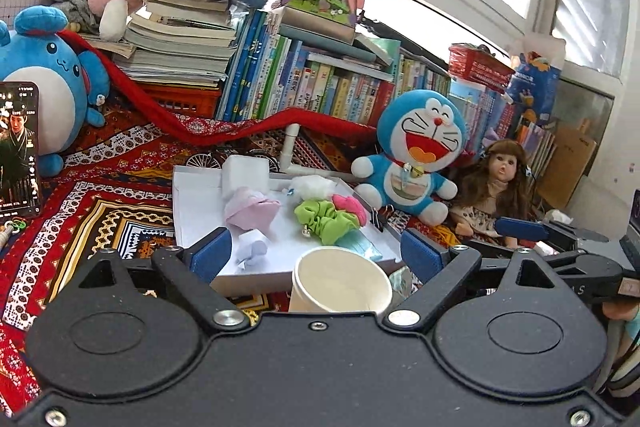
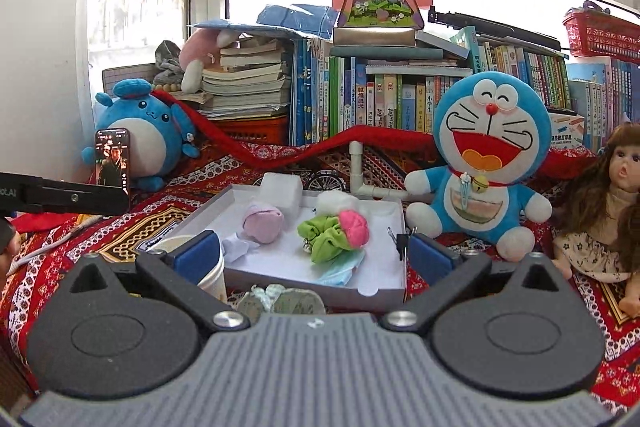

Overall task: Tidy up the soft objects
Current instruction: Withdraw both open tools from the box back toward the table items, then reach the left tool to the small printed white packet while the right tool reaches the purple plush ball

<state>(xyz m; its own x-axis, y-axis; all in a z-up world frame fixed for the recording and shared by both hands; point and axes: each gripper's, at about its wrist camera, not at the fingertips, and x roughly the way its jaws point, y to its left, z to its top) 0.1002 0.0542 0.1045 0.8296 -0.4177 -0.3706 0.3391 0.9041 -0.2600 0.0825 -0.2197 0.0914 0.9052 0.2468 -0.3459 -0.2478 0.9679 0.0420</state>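
A patterned cloth (image 2: 132, 223) is carrying one tray (image 2: 384, 291) holding two scrunchies, green (image 2: 326, 239) and pink (image 2: 354, 223), one paper cup (image 1: 340, 281) nearby, both the left hand-held gripper (image 1: 316, 253) and the right hand-held gripper (image 2: 314, 255) gaping, grasping nothing.

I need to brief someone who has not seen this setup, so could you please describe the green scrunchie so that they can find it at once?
Look for the shallow white tray on the patterned red cloth, just left of the big blue cat plush. Near the tray's middle lies the green scrunchie, a ruffled lime fabric ring. It touches a pink scrunchie on its right, and it alone carries a small silver bell.
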